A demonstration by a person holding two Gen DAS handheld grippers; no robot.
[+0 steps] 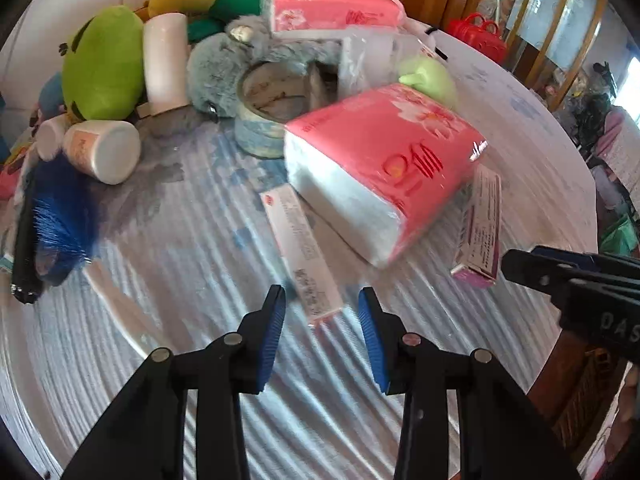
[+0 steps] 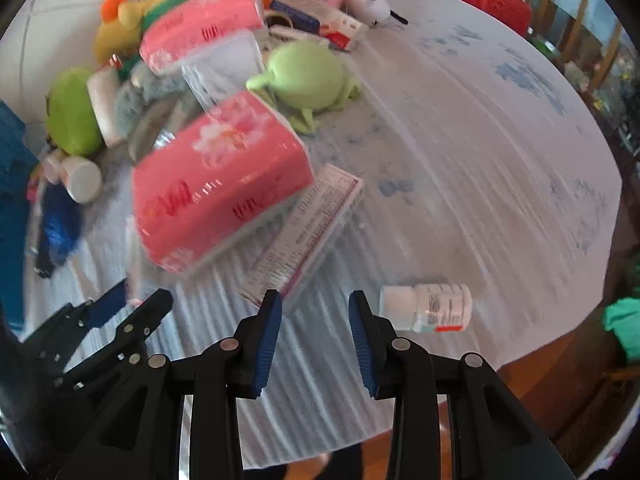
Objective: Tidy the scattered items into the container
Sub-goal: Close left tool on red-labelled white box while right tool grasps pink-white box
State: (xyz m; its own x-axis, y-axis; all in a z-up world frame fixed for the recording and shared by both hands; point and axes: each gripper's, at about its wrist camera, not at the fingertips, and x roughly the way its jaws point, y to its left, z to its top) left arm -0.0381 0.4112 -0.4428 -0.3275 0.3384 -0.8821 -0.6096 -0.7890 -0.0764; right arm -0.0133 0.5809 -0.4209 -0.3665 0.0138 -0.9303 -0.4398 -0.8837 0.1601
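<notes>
My left gripper (image 1: 322,304) is open and empty just above the near end of a long white-and-pink box (image 1: 302,256) on the round table. A pink tissue pack (image 1: 384,168) lies beyond it, a second slim box (image 1: 480,228) to its right. My right gripper (image 2: 314,306) is open and empty, above the table by the slim printed box (image 2: 308,236). A small white pill bottle (image 2: 428,308) lies on its side just right of it. The pink tissue pack (image 2: 220,180) sits ahead. No container is clearly identifiable.
Plush toys (image 1: 102,64), a white cup (image 1: 104,152), a tape roll (image 1: 264,112), a blue brush (image 1: 60,216) and a second tissue pack (image 1: 328,8) crowd the table's far left. A light-green plush (image 2: 308,76) lies mid-table. A red case (image 2: 496,0) stands beyond the table edge (image 2: 560,336).
</notes>
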